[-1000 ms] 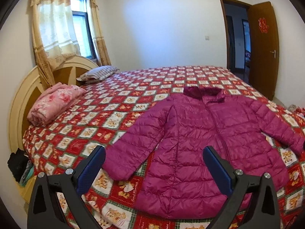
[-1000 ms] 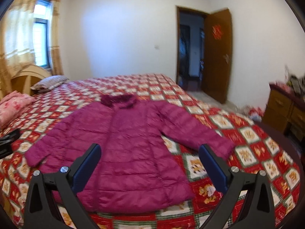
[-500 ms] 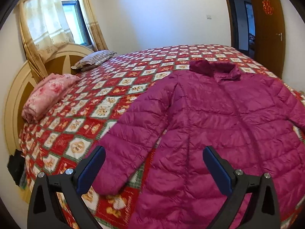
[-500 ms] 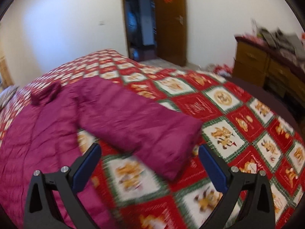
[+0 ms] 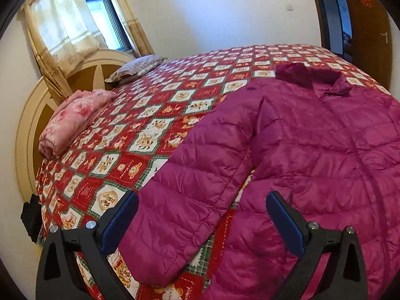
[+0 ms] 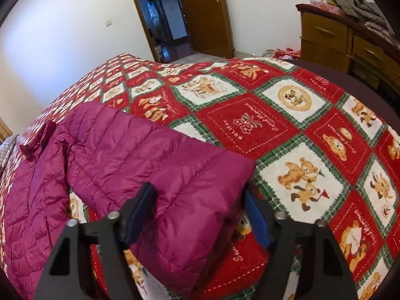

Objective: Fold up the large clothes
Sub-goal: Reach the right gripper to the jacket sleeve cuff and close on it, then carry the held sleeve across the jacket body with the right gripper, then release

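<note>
A magenta down jacket [image 5: 312,150] lies spread flat, front side up, on the patchwork bedspread [image 5: 140,140], with its collar toward 12 o'clock in the left wrist view. The left gripper [image 5: 201,217] has its jaws wide apart around the left sleeve [image 5: 190,200], near the cuff at 6 o'clock, and nothing is clamped. The right gripper [image 6: 200,212] also stands with jaws apart, narrower, around the cuff of the right sleeve [image 6: 160,170]; whether the pads touch the fabric I cannot tell. I judge that the first step is in hand: taking both sleeves. The next move calls for closing both claws on the cuffs and bringing the sleeves inward over the jacket body. A pink folded blanket [image 5: 72,117] rests at 9 o'clock.
</note>
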Demonstrator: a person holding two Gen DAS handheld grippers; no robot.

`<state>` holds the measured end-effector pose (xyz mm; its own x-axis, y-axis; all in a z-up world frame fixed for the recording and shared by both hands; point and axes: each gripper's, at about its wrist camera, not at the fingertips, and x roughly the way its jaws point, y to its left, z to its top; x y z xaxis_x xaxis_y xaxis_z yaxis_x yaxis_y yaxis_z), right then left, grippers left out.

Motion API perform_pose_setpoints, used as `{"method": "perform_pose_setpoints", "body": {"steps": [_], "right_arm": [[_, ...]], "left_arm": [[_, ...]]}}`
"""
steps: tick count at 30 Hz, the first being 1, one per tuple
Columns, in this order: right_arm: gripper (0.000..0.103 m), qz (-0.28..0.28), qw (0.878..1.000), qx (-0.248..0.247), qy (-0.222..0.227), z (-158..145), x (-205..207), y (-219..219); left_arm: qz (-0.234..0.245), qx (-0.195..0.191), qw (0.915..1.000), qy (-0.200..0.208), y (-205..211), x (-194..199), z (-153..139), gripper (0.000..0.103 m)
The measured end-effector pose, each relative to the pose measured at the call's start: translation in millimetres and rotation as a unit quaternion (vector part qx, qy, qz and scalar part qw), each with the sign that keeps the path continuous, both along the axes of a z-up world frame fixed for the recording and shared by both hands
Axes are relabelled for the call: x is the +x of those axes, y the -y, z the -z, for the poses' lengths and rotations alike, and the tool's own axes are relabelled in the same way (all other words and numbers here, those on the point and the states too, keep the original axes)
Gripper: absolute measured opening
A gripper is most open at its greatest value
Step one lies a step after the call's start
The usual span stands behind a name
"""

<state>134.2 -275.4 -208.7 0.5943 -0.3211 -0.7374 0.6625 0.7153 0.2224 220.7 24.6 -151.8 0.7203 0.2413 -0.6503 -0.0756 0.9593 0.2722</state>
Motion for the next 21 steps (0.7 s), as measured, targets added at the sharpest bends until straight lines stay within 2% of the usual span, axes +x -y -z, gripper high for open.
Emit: {"method": "perform_pose_setpoints", "body": {"steps": [4,6,8,14,21], "right_arm": [[0.042,-0.016,1.0,0.011,0.007,3.3,1.6,3.4],[0.024,-0.023,1.0,0.013,0.015,1.8,0.4,4.1],[0.017,-0.03,0.999,0.009,0.019,-1.4,-0.5,3.6],[0.013,-0.026,0.999,-0.024,0.04,-24.7,-8.8,-1.0],[0.012,-0.014,0.998,-0.05,0.047,-43.4,-0.7,2.4]], "left_arm": [[-0.005,0.01,0.9999,-0.006,-10.6,5.5,2.7,0.102],[-0.008,0.022,0.9997,-0.005,-19.3,7.2,2.9,0.102],[-0.015,0.031,0.9994,-0.002,-29.6,9.3,3.1,0.102],[-0.049,0.029,0.9984,-0.004,-65.0,20.3,4.1,0.102],[-0.051,0.052,0.9973,-0.001,-70.8,37.0,10.6,0.102]]}}
